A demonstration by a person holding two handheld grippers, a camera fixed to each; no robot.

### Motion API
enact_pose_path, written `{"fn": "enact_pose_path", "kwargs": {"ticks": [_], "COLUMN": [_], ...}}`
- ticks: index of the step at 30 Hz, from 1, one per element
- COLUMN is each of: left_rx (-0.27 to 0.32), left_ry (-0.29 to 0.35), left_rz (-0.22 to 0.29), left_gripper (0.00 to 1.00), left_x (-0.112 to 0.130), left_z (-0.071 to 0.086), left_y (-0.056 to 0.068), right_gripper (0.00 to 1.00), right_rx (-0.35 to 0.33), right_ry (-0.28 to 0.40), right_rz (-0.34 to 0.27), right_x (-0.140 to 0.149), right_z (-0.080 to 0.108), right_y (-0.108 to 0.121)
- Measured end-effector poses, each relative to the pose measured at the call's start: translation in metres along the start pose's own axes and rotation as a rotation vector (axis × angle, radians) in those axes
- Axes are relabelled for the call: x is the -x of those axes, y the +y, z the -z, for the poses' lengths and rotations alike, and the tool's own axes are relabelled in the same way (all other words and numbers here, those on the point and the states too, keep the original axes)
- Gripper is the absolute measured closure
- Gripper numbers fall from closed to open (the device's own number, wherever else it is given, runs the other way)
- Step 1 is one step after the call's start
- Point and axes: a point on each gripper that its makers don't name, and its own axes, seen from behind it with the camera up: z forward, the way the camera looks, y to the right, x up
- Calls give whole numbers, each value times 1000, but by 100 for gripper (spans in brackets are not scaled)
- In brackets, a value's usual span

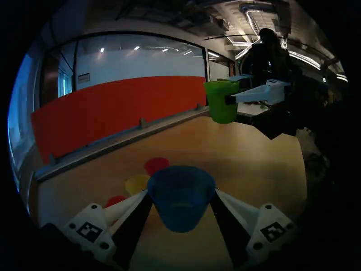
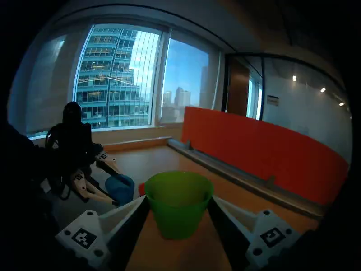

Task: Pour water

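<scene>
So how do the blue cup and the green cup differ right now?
Colour: the blue cup is deep blue, the green cup bright green. Holder: the blue cup sits in the left gripper, the green cup in the right gripper. Height: in the left gripper view the green cup seems held higher over the wooden table than the blue cup. Both have the same tapered shape, stand upright, and are clamped between two fingers.

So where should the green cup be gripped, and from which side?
Its side wall, mid-height, coming level from the side, as the right gripper does: the green cup stands upright and widens upward, so it should not slip down.
</scene>
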Motion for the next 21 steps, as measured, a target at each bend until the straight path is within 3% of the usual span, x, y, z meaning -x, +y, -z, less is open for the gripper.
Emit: {"fn": "enact_pose_path", "kwargs": {"ticks": [21], "left_rx": [35], "left_ry": [-180], "left_rz": [-37], "left_gripper": [15], "left_x": [53], "left_z": [-9], "left_y": [3], "right_gripper": [11], "right_rx": [-44], "right_ry": [-130], "right_rz": [8], "right_x": [67], "right_z": [-20], "right_y": [-5]}}
